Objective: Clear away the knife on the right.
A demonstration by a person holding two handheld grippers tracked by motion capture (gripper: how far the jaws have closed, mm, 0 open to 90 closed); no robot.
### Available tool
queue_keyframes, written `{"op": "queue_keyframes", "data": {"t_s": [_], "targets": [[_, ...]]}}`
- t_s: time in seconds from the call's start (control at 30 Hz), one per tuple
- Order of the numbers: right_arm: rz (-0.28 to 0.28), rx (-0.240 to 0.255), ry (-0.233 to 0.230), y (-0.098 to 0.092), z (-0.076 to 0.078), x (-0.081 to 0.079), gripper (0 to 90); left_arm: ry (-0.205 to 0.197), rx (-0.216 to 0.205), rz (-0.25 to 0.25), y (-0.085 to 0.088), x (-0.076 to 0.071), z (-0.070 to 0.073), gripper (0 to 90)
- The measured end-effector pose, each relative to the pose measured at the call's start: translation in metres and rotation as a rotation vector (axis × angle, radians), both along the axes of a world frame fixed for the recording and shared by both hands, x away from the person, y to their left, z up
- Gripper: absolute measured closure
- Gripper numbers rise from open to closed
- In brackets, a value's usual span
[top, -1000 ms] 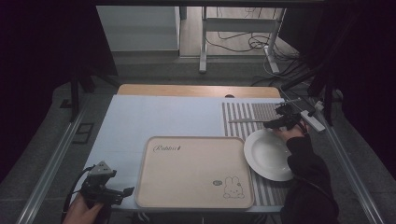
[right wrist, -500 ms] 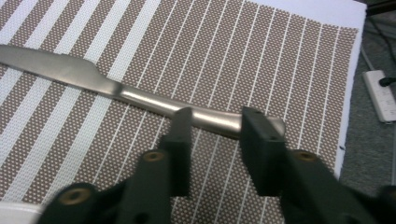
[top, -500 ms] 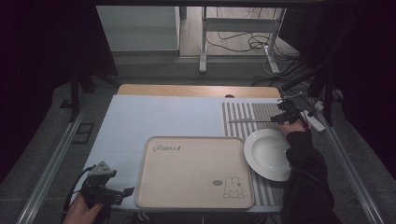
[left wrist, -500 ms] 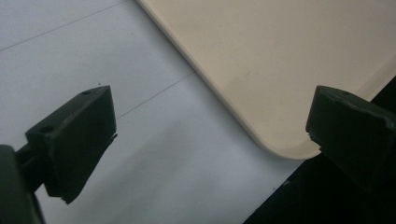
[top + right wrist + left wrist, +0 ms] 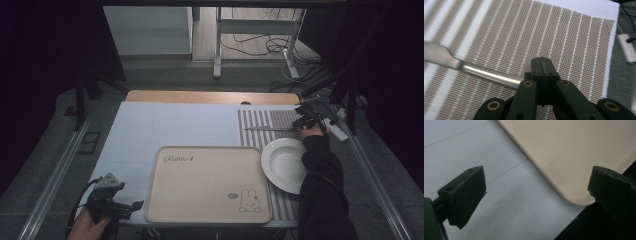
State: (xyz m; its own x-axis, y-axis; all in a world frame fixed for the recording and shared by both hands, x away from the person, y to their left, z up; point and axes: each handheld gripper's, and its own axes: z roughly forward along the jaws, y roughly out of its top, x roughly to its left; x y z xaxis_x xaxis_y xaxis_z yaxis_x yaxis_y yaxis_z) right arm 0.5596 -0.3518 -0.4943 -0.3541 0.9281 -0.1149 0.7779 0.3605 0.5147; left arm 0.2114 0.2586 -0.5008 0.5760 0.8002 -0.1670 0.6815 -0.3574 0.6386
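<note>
Trouble could come if the right claw (image 5: 541,65), pinching the knife (image 5: 471,68) by its thin end near the tabletop's far right corner, lets it tip and slip out, while the left claw (image 5: 536,192) waits wide at the near left corner.

Knife (image 5: 474,71): bare metal, satin handle with a bright highlight, duller flat blade. Placemat (image 5: 529,32): woven cloth look, coarse brown-and-white stripes, matt. Tray (image 5: 207,185): beige plastic, smooth, low sheen, printed rabbit. Plate (image 5: 285,164): white, glossy, ceramic by the look. Table cover (image 5: 170,125): pale sheet, smooth, matt, faint seam lines; bare wood strip (image 5: 210,96) at the far edge. Right gripper (image 5: 543,65): matt black plastic jaws and links with brass-coloured pivot rings. Left gripper (image 5: 536,187): same matt black plastic, slightly grainy jaw faces.
</note>
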Motion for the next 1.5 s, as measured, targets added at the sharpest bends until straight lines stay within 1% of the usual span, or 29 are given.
{"op": "queue_keyframes", "data": {"t_s": [0.07,0.17,0.23,0.27,0.3,0.4,0.43,0.47,0.57,0.7,0.73,0.77,0.87,0.9,0.93,0.97,1.0,1.03,1.17,1.2,1.23,1.33,1.37,1.4,1.47,1.5], "targets": [[0.005,-0.001,-0.005,-0.001,0.0,-0.001,90.0,0.0,0.0,0.0,0.0,0.0,0.0,2.7],[-0.008,0.021,0.014,-0.005,0.001,-0.005,90.0,0.0,-0.002,0.002,0.0,0.0,0.0,2.7],[-0.004,0.031,0.027,-0.008,0.002,-0.009,90.0,0.001,0.002,0.0,0.0,0.0,0.0,2.7],[0.01,0.033,0.042,-0.01,0.002,-0.012,90.0,0.001,0.003,0.001,0.0,0.0,0.0,2.7],[0.017,0.035,0.047,-0.011,0.003,-0.014,90.0,0.001,0.003,0.0,0.0,0.0,0.0,2.7],[0.069,0.014,0.068,-0.013,0.004,-0.024,90.0,0.002,0.003,0.001,-0.001,0.0,0.0,2.7],[0.077,0.016,0.068,-0.014,0.004,-0.027,90.0,0.003,0.003,0.001,-0.001,0.0,0.0,2.7],[0.089,0.013,0.079,-0.014,0.005,-0.029,90.0,0.003,0.004,0.002,-0.001,0.001,0.0,2.7],[0.112,0.029,0.099,-0.015,0.005,-0.038,90.0,0.004,0.004,0.002,-0.001,0.001,0.0,2.7],[0.121,0.049,0.123,-0.015,0.005,-0.045,90.0,0.005,0.006,0.002,-0.001,0.001,0.0,2.7],[0.122,0.063,0.136,-0.016,0.005,-0.047,90.0,0.006,0.007,0.002,-0.001,0.001,0.0,2.7],[0.133,0.066,0.153,-0.015,0.006,-0.049,90.0,0.006,0.008,0.002,-0.001,0.001,0.0,2.7],[0.137,0.063,0.154,-0.015,0.006,-0.049,90.0,0.006,0.008,0.002,-0.001,0.001,0.0,2.7],[0.135,0.061,0.147,-0.016,0.008,-0.049,90.0,0.006,0.008,0.002,-0.001,0.001,0.0,2.8],[0.125,0.073,0.12,-0.017,0.011,-0.049,90.0,0.006,0.008,0.002,-0.001,0.001,0.0,2.8],[0.111,0.102,0.093,-0.018,0.015,-0.047,82.4,0.006,0.008,0.002,-0.001,0.001,0.0,2.8],[0.097,0.114,0.077,-0.019,0.019,-0.045,75.5,0.007,0.01,0.002,-0.001,0.001,0.0,2.8],[0.086,0.116,0.07,-0.019,0.022,-0.044,68.9,0.007,0.009,0.002,-0.001,0.001,0.0,2.8],[0.062,0.101,0.046,-0.015,0.026,-0.037,40.4,0.006,0.008,0.002,-0.001,0.001,0.0,2.8],[0.054,0.101,0.047,-0.013,0.026,-0.035,32.6,0.006,0.008,0.002,-0.001,0.001,0.0,2.8],[0.052,0.102,0.056,-0.012,0.025,-0.033,27.3,0.006,0.008,0.002,-0.001,0.001,0.0,2.8],[0.054,0.067,0.044,-0.004,0.023,-0.03,9.5,0.005,0.008,0.002,-0.001,0.001,0.0,2.7],[0.055,0.055,0.04,0.0,0.022,-0.029,5.5,0.006,0.007,0.002,-0.001,0.001,0.0,2.8],[0.057,0.05,0.046,0.003,0.022,-0.028,2.1,0.006,0.007,0.003,-0.001,0.001,0.0,2.8],[0.068,0.071,0.063,0.007,0.021,-0.026,0.0,0.005,0.007,0.003,-0.001,0.001,0.0,2.7],[0.069,0.061,0.069,0.01,0.02,-0.025,0.0,0.005,0.007,0.004,-0.001,0.001,0.0,2.7]]}}
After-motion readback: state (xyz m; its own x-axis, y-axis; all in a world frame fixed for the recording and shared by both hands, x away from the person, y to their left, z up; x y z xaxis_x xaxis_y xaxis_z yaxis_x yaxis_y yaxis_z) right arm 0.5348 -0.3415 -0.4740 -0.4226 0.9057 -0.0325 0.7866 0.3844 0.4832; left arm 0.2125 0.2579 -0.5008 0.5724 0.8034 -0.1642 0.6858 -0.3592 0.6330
